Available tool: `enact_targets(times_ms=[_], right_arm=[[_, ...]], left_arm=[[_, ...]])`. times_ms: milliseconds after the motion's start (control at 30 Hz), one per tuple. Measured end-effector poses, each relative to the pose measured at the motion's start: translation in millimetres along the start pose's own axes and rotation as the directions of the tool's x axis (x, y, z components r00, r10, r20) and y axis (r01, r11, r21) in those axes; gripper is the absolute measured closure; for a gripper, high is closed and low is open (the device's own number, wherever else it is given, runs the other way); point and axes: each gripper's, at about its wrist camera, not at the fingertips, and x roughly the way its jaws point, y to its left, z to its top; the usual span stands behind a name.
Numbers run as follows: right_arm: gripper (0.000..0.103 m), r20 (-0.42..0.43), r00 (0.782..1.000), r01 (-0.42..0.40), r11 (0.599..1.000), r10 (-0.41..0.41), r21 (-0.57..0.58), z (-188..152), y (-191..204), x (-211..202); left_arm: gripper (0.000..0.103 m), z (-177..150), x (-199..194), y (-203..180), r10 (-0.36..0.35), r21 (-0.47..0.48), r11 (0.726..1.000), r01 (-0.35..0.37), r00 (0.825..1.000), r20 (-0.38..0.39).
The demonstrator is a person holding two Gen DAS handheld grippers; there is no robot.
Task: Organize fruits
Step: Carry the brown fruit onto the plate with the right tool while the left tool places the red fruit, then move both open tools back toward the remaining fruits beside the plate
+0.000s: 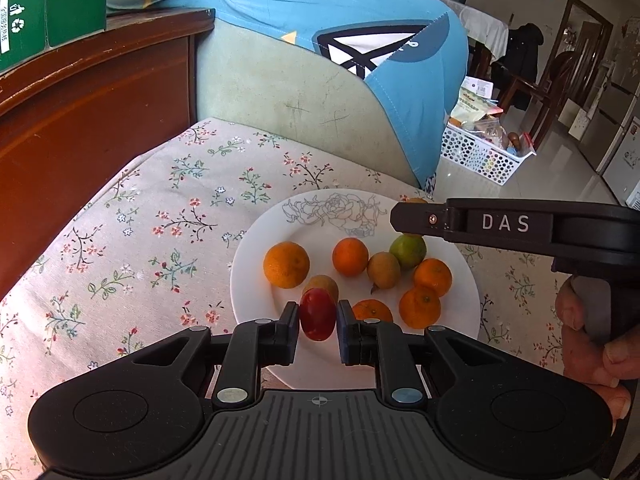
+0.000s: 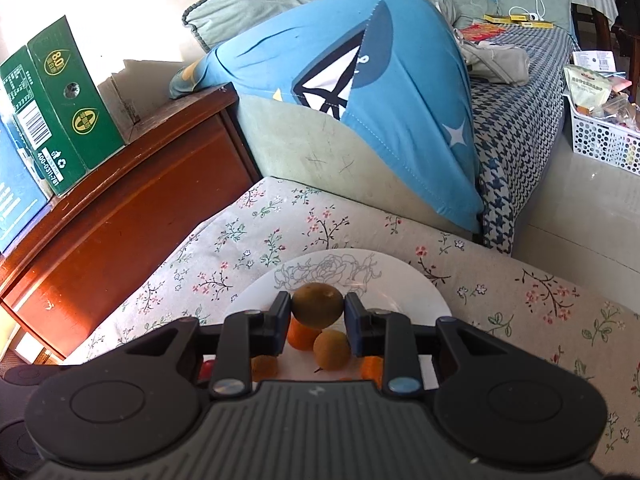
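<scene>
A white plate (image 1: pixel 260 240) with a rose drawing lies on a floral cloth and holds several oranges (image 1: pixel 286 265), a green citrus (image 1: pixel 408 250) and brown round fruits (image 1: pixel 383 270). My left gripper (image 1: pixel 318 316) is shut on a small red fruit (image 1: pixel 317 319) at the plate's near edge. My right gripper (image 2: pixel 317 311) is shut on a brown-green round fruit (image 2: pixel 318 305) and holds it above the plate (image 2: pixel 416 292). The right gripper's body (image 1: pixel 516 226) shows from the side in the left wrist view, over the plate's right rim.
The floral cloth (image 1: pixel 140 240) covers the surface. Behind it stands a pale green sofa arm with a blue cover (image 1: pixel 340 40). A dark red wooden cabinet (image 1: pixel 80 128) with a green box (image 1: pixel 52 4) is at the left. A white perforated basket (image 1: pixel 480 156) sits on the floor at the right.
</scene>
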Motion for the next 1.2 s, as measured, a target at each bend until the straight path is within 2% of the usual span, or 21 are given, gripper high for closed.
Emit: enact_targets(times_ms=[400,733,767,867,900,1200], right_arm=[[0.074,-0.025,1.000,0.009,1.000,-0.009,0.017,4,-8,25],[0.070,-0.019,1.000,0.019,0.999,-0.018,0.029,6,-10,22],[0.070,-0.018,1.000,0.021,0.999,-0.020,0.028,7,-10,21],[0.069,-0.015,1.000,0.021,0.999,-0.021,0.041,8,-11,14],[0.067,-0.013,1.000,0.022,0.999,-0.021,0.045,8,-11,12],[0.065,-0.002,1.000,0.031,0.998,-0.031,0.056,3,-4,-16]], left_arm=[[0.086,-1,17,-2,-0.009,-0.012,1.000,0.009,1.000,-0.030],[0.081,6,8,-6,0.001,-0.012,1.000,-0.001,1.000,-0.005],[0.079,7,6,-6,0.012,-0.007,1.000,-0.012,1.000,-0.004],[0.058,10,1,-6,0.047,0.005,0.999,-0.047,0.999,-0.005],[0.054,10,-2,-6,0.057,0.006,0.998,-0.057,0.998,0.002],[0.051,16,-28,8,0.097,-0.010,0.995,-0.097,0.995,0.025]])
